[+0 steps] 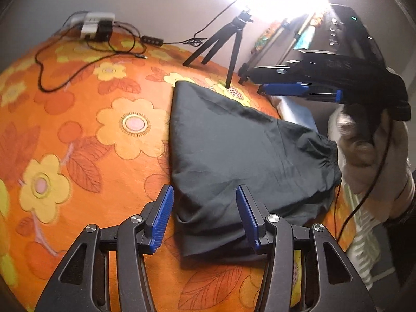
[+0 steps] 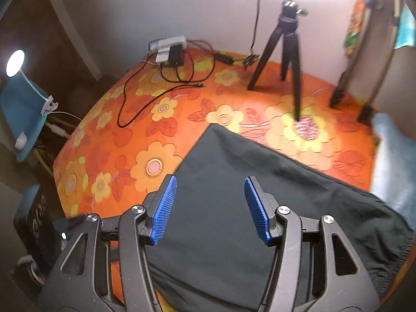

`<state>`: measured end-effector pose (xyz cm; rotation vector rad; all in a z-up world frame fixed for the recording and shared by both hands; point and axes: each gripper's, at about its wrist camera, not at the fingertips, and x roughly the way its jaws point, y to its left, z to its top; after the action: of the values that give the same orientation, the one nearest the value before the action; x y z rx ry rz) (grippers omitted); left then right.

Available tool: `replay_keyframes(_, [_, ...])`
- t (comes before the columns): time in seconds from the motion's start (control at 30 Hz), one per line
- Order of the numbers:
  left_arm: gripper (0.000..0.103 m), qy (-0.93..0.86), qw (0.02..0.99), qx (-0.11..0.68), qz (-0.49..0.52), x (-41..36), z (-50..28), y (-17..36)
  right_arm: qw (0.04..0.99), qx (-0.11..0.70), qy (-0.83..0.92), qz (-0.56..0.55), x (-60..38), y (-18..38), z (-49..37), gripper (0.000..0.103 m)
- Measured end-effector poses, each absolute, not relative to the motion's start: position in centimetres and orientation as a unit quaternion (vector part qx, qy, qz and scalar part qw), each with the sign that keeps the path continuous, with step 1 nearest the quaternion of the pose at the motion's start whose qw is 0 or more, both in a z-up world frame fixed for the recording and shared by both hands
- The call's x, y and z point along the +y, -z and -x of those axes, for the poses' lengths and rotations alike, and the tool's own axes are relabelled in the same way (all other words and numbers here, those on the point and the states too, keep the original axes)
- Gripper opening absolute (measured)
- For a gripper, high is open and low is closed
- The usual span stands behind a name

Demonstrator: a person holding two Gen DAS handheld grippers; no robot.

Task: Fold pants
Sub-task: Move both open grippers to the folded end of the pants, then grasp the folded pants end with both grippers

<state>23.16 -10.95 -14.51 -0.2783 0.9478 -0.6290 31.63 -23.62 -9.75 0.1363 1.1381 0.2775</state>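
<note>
Dark folded pants (image 1: 239,156) lie on the orange flowered tablecloth (image 1: 85,135), with the elastic waistband toward the right. My left gripper (image 1: 205,215) is open and empty, hovering above the near left corner of the pants. My right gripper (image 2: 210,205) is open and empty, held above the middle of the pants (image 2: 234,202). In the left wrist view the right gripper (image 1: 299,88) shows at the upper right, held in a hand above the table's right edge, its blue pads edge-on.
A black tripod (image 1: 223,44) stands on the cloth just beyond the pants; it also shows in the right wrist view (image 2: 283,52). Power adapters and loose cables (image 1: 96,31) lie at the far left. A bright lamp glares overhead. A blue chair with a clip lamp (image 2: 23,104) stands left of the table.
</note>
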Motion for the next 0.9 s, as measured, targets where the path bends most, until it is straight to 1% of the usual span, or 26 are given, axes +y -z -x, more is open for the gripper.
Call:
replay_keyframes(0.13, [0.049, 0.291, 0.826, 0.458, 0.151, -11.0, -23.6, 15.4, 0.806, 0.568, -0.14, -0.091, -21.4, 12.6, -33.9, 0.057])
replay_keyframes(0.3, [0.049, 0.29, 0.825, 0.46, 0.155, -11.1, -23.7, 15.8, 0.789, 0.595, -0.122, -0.088, -18.9, 15.6, -36.4, 0.057])
replay_keyframes(0.5, [0.049, 0.295, 0.822, 0.466, 0.141, -12.1, -23.5, 16.6, 0.774, 0.625, -0.078, -0.059, -17.2, 18.2, -39.6, 0.057])
replay_keyframes(0.63, [0.045, 0.297, 0.826, 0.459, 0.14, -12.4, -23.2, 16.6, 0.763, 0.643, -0.055, -0.041, -16.7, 19.3, -40.7, 0.057])
replay_keyframes(0.7, [0.025, 0.297, 0.828, 0.453, 0.142, -12.4, -23.1, 16.6, 0.761, 0.646, -0.047, -0.031, -16.3, 19.5, -40.9, 0.057])
replay_keyframes(0.73, [0.022, 0.296, 0.83, 0.45, 0.142, -12.4, -23.0, 16.5, 0.758, 0.65, -0.046, -0.027, -16.2, 19.7, -41.0, 0.057])
replay_keyframes(0.77, [0.015, 0.298, 0.832, 0.445, 0.144, -12.4, -22.8, 16.4, 0.755, 0.653, -0.046, -0.026, -16.1, 19.8, -41.1, 0.057])
replay_keyframes(0.8, [0.011, 0.301, 0.834, 0.44, 0.144, -12.4, -22.6, 16.2, 0.754, 0.655, -0.044, -0.025, -16.0, 19.9, -41.2, 0.057])
replay_keyframes(0.9, [0.008, 0.308, 0.841, 0.423, 0.138, -12.5, -22.1, 15.5, 0.753, 0.657, -0.041, -0.01, -15.4, 20.0, -41.2, 0.057])
